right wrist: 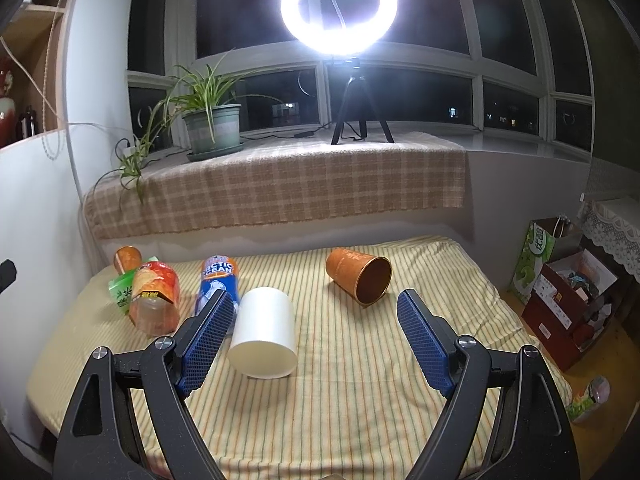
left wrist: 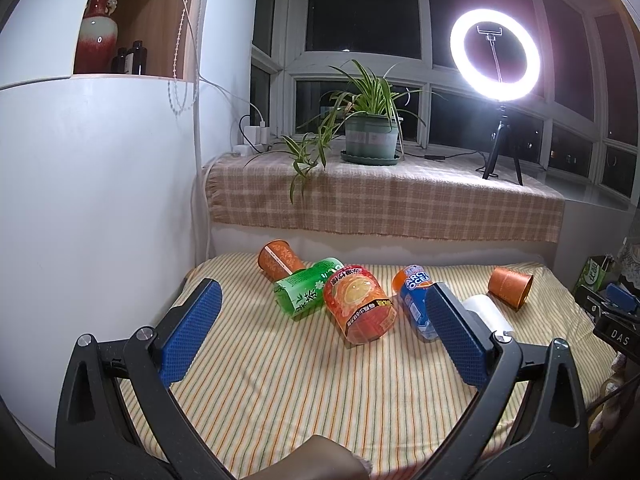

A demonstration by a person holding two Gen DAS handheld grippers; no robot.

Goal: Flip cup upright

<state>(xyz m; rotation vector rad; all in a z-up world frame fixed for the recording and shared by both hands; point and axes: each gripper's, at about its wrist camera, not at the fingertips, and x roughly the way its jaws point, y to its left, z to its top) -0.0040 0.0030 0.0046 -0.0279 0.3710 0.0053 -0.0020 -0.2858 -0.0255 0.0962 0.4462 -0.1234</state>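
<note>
Several cups lie on their sides on the striped cloth table [right wrist: 360, 380]. A white cup [right wrist: 264, 334] lies just ahead of my right gripper [right wrist: 314, 306], near its left finger, mouth toward me. An orange cup [right wrist: 358, 276] lies beyond, mouth toward the right. My right gripper is open and empty. My left gripper [left wrist: 324, 300] is open and empty, with a red-orange cup [left wrist: 358, 304], a green cup [left wrist: 306, 286] and a blue cup [left wrist: 414, 300] ahead between its fingers. Another orange cup [left wrist: 278, 260] lies at the back left. The white cup [left wrist: 486, 312] shows behind the right finger.
A checked cloth covers the window ledge [right wrist: 280, 184] behind the table, with a potted plant [right wrist: 214, 128] and a lit ring light on a tripod [right wrist: 340, 8]. A white cabinet [left wrist: 88, 200] stands on the left. Boxes [right wrist: 568, 304] sit on the floor at the right.
</note>
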